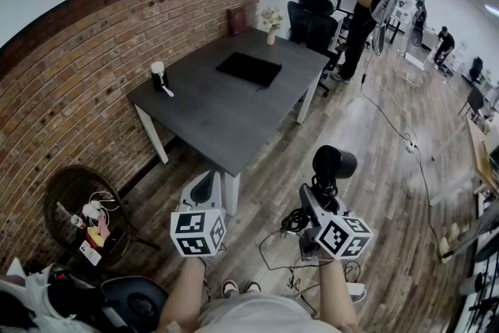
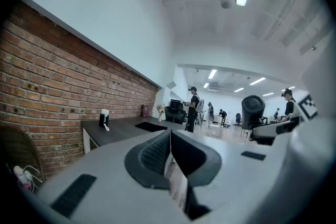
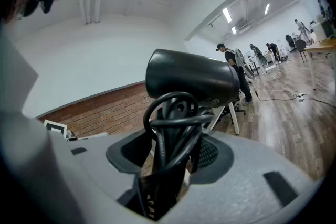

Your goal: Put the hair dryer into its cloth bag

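1. While the person stands just off the near corner of the dark grey table (image 1: pixel 207 113), the table's left long edge runs along the brick wall (image 1: pixel 93 66). Only a narrow strip of wood floor lies between them. A wicker chair (image 1: pixel 74 195) sits at the near end of that strip, to the person's left.
2. To the right of the table the wood floor (image 1: pixel 374 129) lies wide and open, crossed by a thin cable (image 1: pixel 407 143). Black office chairs (image 1: pixel 312 23) stand at the table's far end, and people stand well beyond.
3. On the tabletop a flat black cloth bag (image 1: pixel 248 69) lies in the far half, well apart from both grippers. A small white-topped object (image 1: pixel 160 78) stands near the left edge.
4. The right gripper (image 1: pixel 318 199) (image 3: pixel 173 162) is clamped on the handle of the hair dryer (image 1: pixel 334 162) (image 3: pixel 191 78). The dryer stands upright with its black head above the fingers. Its cord (image 3: pixel 173 123) is looped round the handle, between the pads. It is held over the floor, short of the table's near corner.
5. The left gripper (image 1: pixel 204 187) (image 2: pixel 169 152) has its jaws pressed together on nothing. It hangs beside the right gripper and points toward the table.
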The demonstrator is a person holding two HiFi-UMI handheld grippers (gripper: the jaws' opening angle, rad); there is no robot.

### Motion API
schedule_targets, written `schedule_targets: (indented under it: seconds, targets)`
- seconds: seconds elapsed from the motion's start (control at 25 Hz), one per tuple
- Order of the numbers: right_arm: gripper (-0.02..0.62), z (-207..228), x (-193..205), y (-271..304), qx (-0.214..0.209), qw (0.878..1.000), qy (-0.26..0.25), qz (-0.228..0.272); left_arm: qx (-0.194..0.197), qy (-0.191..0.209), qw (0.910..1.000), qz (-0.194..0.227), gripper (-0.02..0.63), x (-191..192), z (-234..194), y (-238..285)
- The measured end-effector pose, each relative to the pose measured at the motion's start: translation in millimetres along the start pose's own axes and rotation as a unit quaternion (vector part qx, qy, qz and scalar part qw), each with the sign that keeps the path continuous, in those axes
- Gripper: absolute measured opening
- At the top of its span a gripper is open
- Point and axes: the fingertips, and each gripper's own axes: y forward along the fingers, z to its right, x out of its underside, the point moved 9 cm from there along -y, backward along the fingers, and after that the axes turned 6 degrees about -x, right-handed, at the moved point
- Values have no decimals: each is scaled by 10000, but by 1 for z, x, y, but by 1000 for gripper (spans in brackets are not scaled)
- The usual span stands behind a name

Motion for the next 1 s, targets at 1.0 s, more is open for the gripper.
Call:
schedule_targets:
  seconds: [1.0]
  targets:
    - [219, 17, 8, 20, 370, 9987, 300, 180, 302, 98, 9992, -230, 9, 13, -26, 45]
